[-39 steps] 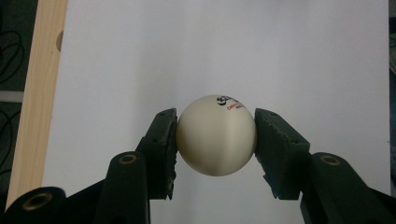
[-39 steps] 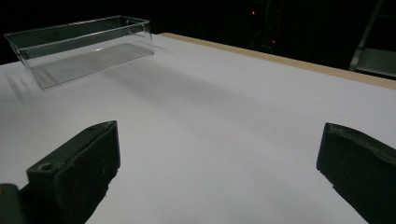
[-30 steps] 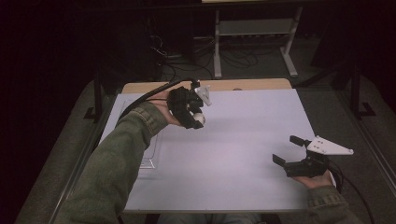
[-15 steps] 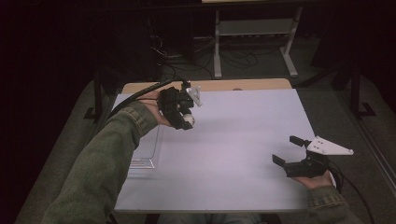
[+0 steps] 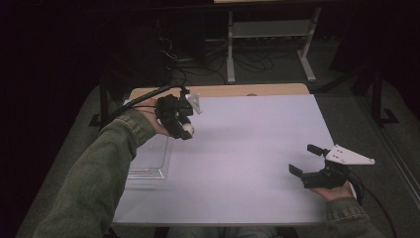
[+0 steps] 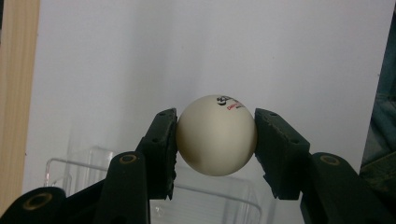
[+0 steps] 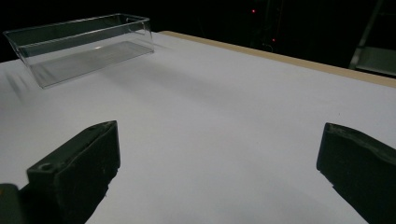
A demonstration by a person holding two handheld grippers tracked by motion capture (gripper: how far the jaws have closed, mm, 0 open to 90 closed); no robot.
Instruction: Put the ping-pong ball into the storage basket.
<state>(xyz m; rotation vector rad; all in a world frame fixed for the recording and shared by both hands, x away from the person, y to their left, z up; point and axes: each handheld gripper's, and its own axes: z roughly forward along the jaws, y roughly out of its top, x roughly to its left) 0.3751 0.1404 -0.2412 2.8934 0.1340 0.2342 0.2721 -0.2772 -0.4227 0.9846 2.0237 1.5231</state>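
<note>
The white ping-pong ball [image 6: 216, 135] sits clamped between the two jaws of your left gripper [image 6: 216, 140], held in the air above the clear plastic bin [image 6: 154, 186] at the table's left edge. The pads bear on opposite sides at the ball's widest part, which likely keeps it from squirting out. Your right gripper [image 5: 309, 161] rests low near the front right of the white table [image 5: 247, 148], jaws spread wide and empty, well apart from the bin.

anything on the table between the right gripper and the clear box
No: in the right gripper view the white table top runs bare from the open right gripper to the clear box.
</note>
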